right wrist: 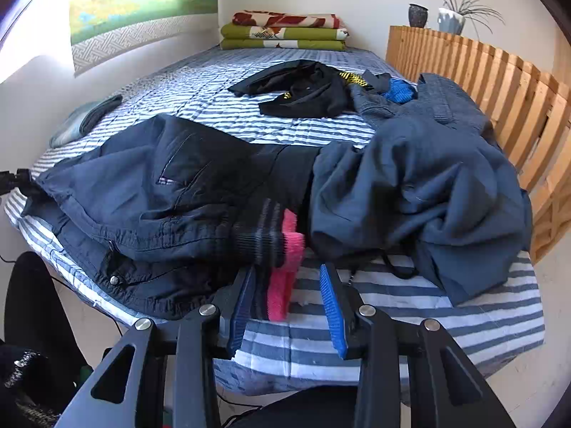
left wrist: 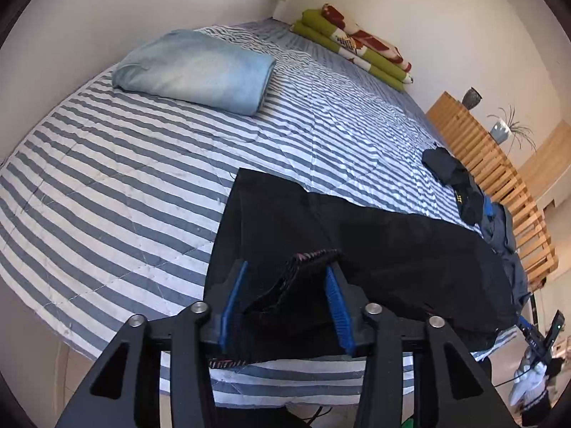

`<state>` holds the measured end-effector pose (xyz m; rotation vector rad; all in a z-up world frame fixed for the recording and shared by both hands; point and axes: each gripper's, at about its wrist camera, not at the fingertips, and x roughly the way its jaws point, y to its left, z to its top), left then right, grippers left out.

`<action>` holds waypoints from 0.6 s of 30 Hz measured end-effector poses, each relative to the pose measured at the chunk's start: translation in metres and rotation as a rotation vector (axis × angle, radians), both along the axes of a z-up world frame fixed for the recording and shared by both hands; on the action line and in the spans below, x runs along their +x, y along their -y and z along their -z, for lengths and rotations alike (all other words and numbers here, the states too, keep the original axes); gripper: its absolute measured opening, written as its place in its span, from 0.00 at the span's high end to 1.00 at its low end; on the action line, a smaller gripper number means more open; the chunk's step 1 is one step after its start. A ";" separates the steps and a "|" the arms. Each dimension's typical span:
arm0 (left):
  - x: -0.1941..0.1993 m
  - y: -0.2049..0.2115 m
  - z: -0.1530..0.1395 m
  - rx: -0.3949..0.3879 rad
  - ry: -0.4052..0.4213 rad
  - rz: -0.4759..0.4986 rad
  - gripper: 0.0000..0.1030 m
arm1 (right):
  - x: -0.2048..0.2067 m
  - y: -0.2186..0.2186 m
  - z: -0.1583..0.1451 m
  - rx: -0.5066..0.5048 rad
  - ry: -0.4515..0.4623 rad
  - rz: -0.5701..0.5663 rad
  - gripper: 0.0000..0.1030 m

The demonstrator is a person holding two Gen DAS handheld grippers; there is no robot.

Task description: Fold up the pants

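Dark pants (left wrist: 374, 242) lie across the near edge of the striped bed (left wrist: 107, 178). In the left wrist view, my left gripper (left wrist: 285, 267) stands open, and a ribbed, striped cuff (left wrist: 285, 296) of the pants is bunched between its blue pads (left wrist: 337, 306). In the right wrist view the same pants (right wrist: 171, 185) lie crumpled, with a pocket and a snap button showing. Their grey and pink ribbed cuff (right wrist: 285, 253) lies between the fingers of my open right gripper (right wrist: 287, 269), close to the left finger and apart from the right one.
A blue-grey garment (right wrist: 428, 171) is heaped beside the pants, with a black garment (right wrist: 303, 89) behind it. A folded light blue cloth (left wrist: 192, 71) and folded green and red blankets (right wrist: 285, 30) lie farther back. A wooden slatted rail (right wrist: 481, 82) runs along the right side.
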<state>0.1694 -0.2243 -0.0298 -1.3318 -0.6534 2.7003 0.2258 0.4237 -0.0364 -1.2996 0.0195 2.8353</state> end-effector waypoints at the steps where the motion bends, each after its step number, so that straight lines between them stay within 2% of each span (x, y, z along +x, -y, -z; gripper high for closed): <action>1: 0.001 0.004 -0.003 0.009 -0.002 -0.012 0.51 | 0.005 -0.005 -0.008 -0.004 -0.024 0.023 0.67; 5: 0.006 0.013 -0.012 0.061 -0.027 -0.057 0.51 | 0.009 0.000 -0.037 -0.019 -0.095 -0.001 0.66; 9: 0.018 0.016 -0.019 0.094 -0.054 -0.078 0.48 | -0.006 0.038 -0.047 -0.003 -0.115 -0.141 0.64; 12: 0.016 0.024 -0.018 0.138 -0.033 -0.113 0.46 | -0.027 0.086 -0.041 0.001 -0.099 -0.277 0.63; 14: 0.010 0.027 -0.017 0.173 -0.014 -0.114 0.37 | -0.042 0.124 -0.031 0.032 -0.078 -0.381 0.63; 18: 0.006 0.022 -0.011 0.136 0.045 -0.111 0.31 | -0.054 0.193 -0.010 0.151 -0.074 -0.567 0.57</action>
